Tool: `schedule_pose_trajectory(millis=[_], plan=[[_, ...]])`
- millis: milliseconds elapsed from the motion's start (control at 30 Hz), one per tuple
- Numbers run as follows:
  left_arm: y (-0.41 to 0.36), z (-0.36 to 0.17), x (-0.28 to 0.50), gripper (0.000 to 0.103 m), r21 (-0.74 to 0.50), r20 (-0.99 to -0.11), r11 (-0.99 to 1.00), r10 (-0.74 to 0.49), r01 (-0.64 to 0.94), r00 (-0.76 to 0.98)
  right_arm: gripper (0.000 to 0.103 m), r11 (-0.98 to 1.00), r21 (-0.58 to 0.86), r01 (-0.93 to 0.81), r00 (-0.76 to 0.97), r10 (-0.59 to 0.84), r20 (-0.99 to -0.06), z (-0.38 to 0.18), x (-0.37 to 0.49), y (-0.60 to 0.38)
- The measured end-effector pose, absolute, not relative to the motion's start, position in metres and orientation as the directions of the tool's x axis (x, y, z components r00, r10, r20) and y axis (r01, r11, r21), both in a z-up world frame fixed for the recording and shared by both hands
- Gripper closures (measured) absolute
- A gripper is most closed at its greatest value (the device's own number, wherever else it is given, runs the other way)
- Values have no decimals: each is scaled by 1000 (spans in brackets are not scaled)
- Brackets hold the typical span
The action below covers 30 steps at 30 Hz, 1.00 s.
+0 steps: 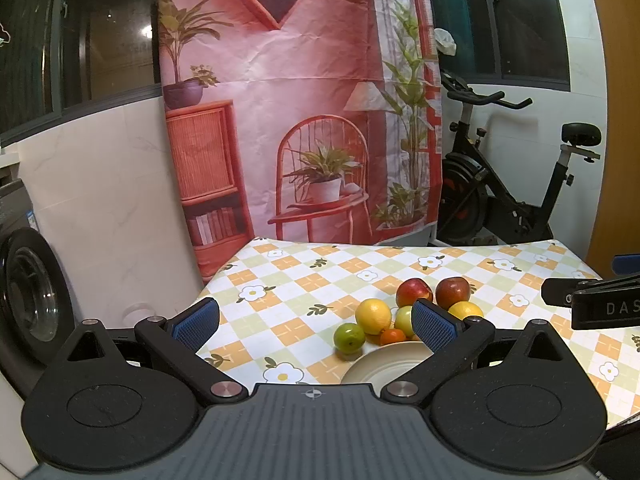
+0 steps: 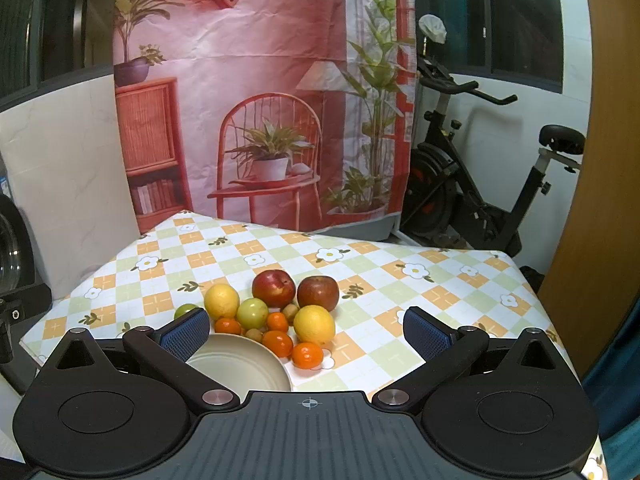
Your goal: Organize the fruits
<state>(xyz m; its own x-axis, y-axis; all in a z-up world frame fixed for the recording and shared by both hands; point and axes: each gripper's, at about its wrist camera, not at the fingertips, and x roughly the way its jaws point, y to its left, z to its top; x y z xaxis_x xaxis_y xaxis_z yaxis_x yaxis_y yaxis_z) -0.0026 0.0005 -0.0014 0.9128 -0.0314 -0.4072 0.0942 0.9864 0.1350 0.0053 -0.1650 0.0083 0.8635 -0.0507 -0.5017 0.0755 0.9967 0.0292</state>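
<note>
Both sets of tongs hung with their jaws wide apart and nothing between them: the left tongs (image 1: 316, 322) and the right tongs (image 2: 306, 330) were poised just short of the fruit. Nearest to them sat a cream bowl (image 2: 240, 364) on the checked counter (image 2: 440, 280), and it looked bare inside, so by my reckoning the sorting had not begun. Just beyond its rim lay the small pieces, several tangerines (image 2: 307, 355) and a few little brownish fruits too small to name. Behind those came a yellow lemon (image 2: 314, 324), a second lemon (image 2: 221, 301), a pale green fruit (image 2: 252, 313) and a darker green one (image 1: 349, 337). Farthest back, two red apples (image 2: 276, 289) stood side by side. Every piece remained on the cloth.
</note>
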Motion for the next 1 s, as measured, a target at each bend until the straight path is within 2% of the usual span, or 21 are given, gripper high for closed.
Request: schedule_pose_trajectory(millis=[1000], plan=[[-3, -4, -3, 0, 132, -409, 986, -35, 97, 912, 0, 997, 28, 76, 863, -51, -502, 7, 7, -164]])
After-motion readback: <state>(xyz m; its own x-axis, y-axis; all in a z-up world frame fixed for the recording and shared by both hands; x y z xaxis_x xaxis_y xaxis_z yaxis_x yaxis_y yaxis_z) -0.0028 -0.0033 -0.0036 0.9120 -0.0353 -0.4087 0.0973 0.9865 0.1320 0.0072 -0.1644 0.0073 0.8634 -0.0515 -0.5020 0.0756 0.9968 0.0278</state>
